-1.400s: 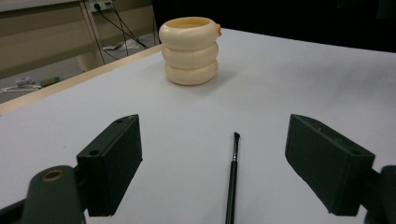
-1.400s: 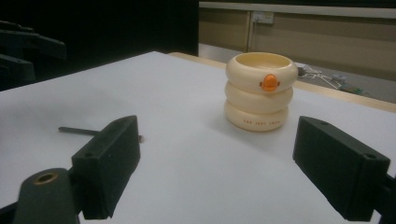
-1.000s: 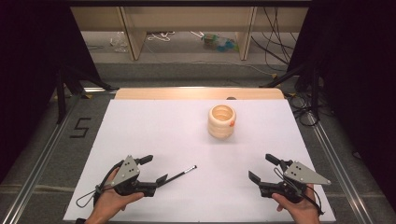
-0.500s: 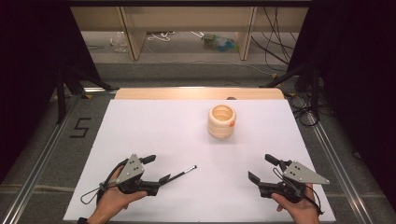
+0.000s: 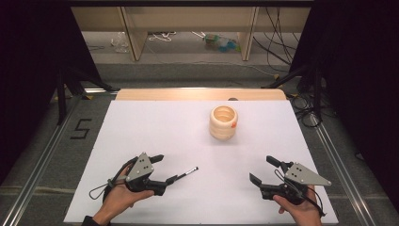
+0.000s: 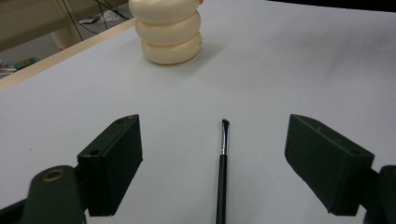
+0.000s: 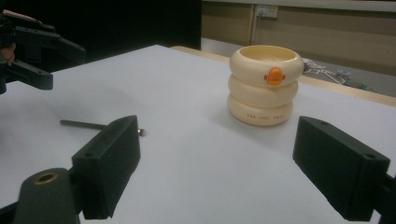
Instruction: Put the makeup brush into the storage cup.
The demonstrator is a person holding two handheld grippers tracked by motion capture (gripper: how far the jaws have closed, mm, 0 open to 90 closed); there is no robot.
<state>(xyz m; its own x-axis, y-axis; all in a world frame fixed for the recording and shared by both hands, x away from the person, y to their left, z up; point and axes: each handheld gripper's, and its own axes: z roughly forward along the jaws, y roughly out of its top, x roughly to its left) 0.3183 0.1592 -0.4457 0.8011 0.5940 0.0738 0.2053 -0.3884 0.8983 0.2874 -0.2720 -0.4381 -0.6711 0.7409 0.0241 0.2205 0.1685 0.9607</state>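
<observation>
A thin black brush lies on the white table sheet, bristle tip pointing far right. My left gripper is open around the brush's handle end; in the left gripper view the brush lies on the sheet between the two spread jaws of that gripper, untouched. A cream ringed holder with an orange spot stands upright farther back, right of centre. My right gripper rests open near the front right, nothing between its jaws, facing the holder.
A wooden strip borders the sheet's far edge. Metal rails run along both sides, with a "5" mark on the left floor. Shelving legs and cables lie beyond the table. The right gripper view catches the left gripper and the brush.
My left gripper has slid to the right, bringing its jaws around the brush's handle end. The brush, the holder and the right gripper have stayed where they were.
</observation>
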